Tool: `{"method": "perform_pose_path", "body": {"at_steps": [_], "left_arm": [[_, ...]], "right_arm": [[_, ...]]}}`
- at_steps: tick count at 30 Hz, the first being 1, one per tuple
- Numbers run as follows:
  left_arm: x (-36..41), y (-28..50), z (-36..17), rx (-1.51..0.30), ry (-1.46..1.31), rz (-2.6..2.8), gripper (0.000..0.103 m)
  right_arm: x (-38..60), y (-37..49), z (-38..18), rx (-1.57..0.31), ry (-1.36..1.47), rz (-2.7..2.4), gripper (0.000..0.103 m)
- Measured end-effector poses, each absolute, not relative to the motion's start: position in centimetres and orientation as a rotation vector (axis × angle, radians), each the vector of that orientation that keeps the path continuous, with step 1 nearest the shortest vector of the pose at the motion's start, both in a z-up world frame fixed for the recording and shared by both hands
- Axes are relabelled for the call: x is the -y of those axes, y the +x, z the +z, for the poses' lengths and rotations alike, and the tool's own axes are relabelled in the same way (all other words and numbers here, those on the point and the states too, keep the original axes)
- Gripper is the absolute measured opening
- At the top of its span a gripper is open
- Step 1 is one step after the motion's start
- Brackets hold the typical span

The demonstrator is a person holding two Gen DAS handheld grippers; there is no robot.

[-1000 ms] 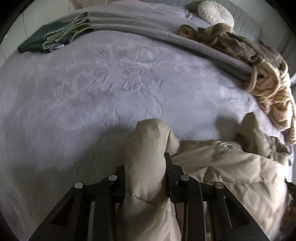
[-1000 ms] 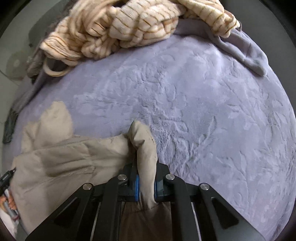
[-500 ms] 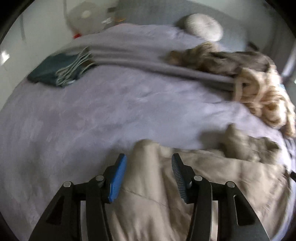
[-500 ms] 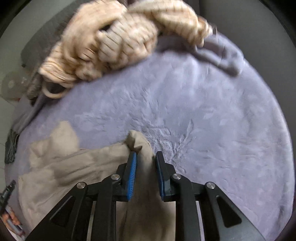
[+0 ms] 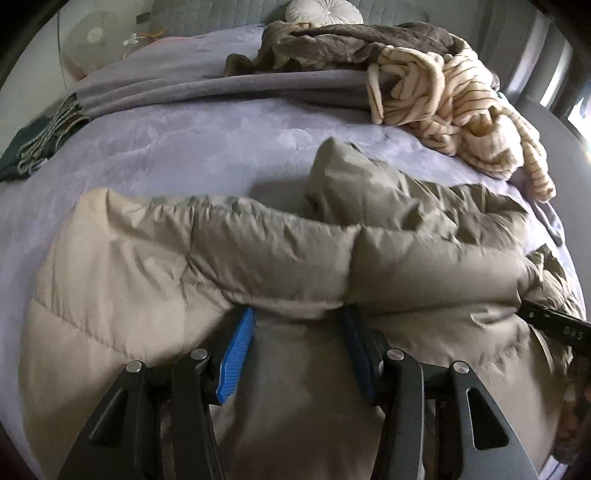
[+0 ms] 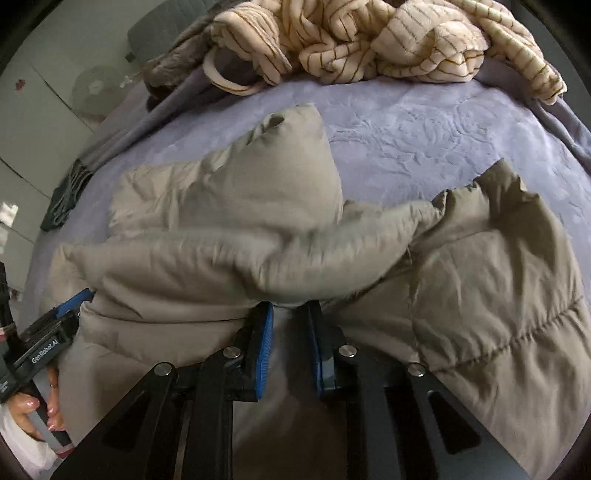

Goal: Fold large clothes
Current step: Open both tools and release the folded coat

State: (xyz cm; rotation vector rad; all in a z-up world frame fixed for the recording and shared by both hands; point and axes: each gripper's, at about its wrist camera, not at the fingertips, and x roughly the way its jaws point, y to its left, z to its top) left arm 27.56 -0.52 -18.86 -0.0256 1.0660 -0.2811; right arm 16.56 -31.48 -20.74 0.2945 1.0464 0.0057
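A beige puffer jacket [image 5: 258, 251] lies crumpled across the near half of the lavender bed cover [image 5: 184, 140], one sleeve [image 6: 295, 155] poking upward. My left gripper [image 5: 299, 332] stands open, its blue pads wide apart over the jacket, and a puffy fold covers its fingertips. My right gripper [image 6: 290, 332] is closing; jacket [image 6: 221, 266] fabric lies between its jaws, but the blue pad faces still show bare. In the right wrist view the left gripper [image 6: 55, 332] sits at the jacket's left edge, held by a hand [image 6: 37, 413].
A cream striped garment [image 5: 454, 103] and a brown one [image 5: 351, 40] are heaped at the far right of the bed. Dark green folded clothes [image 5: 33, 144] lie far left. A grey blanket fold [image 5: 221, 88], a round cushion [image 5: 325, 11] and a fan [image 5: 92, 40] are behind.
Both grippers were shut on upright folds of the jacket, then opened and let them drop. Both have since drawn back, and the jacket now spreads wide across both views.
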Motion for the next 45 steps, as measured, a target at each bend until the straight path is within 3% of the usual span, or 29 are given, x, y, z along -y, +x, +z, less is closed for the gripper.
{"method": "perform_pose_path", "body": {"at_steps": [8, 14, 19, 27, 29, 30, 31, 38, 39, 40, 45], "left_arm": [[-6.3, 32.4, -18.6, -1.029, -0.009, -0.06, 0.052], [-8.5, 35.0, -22.4, -1.088, -0.036, -0.001, 0.052], [-7.8, 35.6, -23.8, -1.069, -0.015, 0.027, 0.054], [-8.0, 33.7, -19.7, -1.072, -0.01, 0.031, 0.054], [-8.1, 32.3, -18.2, -1.064, -0.011, 0.017, 0.064], [-8.2, 31.6, -17.5, -1.059, -0.002, 0.019, 0.087], [-8.2, 30.6, -16.8, -1.039, 0.004, 0.031, 0.092], [-8.2, 25.4, -14.6, -1.074, -0.012, -0.002, 0.092], [-8.2, 24.6, -14.3, -1.074, -0.011, -0.008, 0.101], [-8.2, 23.8, -14.1, -1.077, -0.021, -0.011, 0.103], [-8.9, 19.6, -13.1, -1.074, -0.11, -0.047, 0.103]], "right_arm": [[38.0, 16.7, -18.1, -1.013, 0.296, -0.144, 0.016], [43.8, 17.5, -21.8, -1.048, 0.45, -0.239, 0.016], [42.6, 18.6, -23.0, -1.026, 0.379, -0.249, 0.015], [42.1, 18.4, -20.5, -1.035, 0.358, -0.268, 0.021], [41.8, 17.5, -19.3, -1.015, 0.376, -0.246, 0.027], [41.5, 16.8, -18.6, -1.0, 0.387, -0.24, 0.037], [41.4, 16.0, -18.1, -0.989, 0.399, -0.239, 0.041], [40.2, 11.0, -15.9, -0.965, 0.476, -0.196, 0.055], [39.8, 10.3, -15.7, -0.967, 0.486, -0.185, 0.058], [39.5, 9.4, -15.6, -0.966, 0.496, -0.176, 0.058], [37.9, 4.7, -15.0, -0.967, 0.543, -0.144, 0.067]]}}
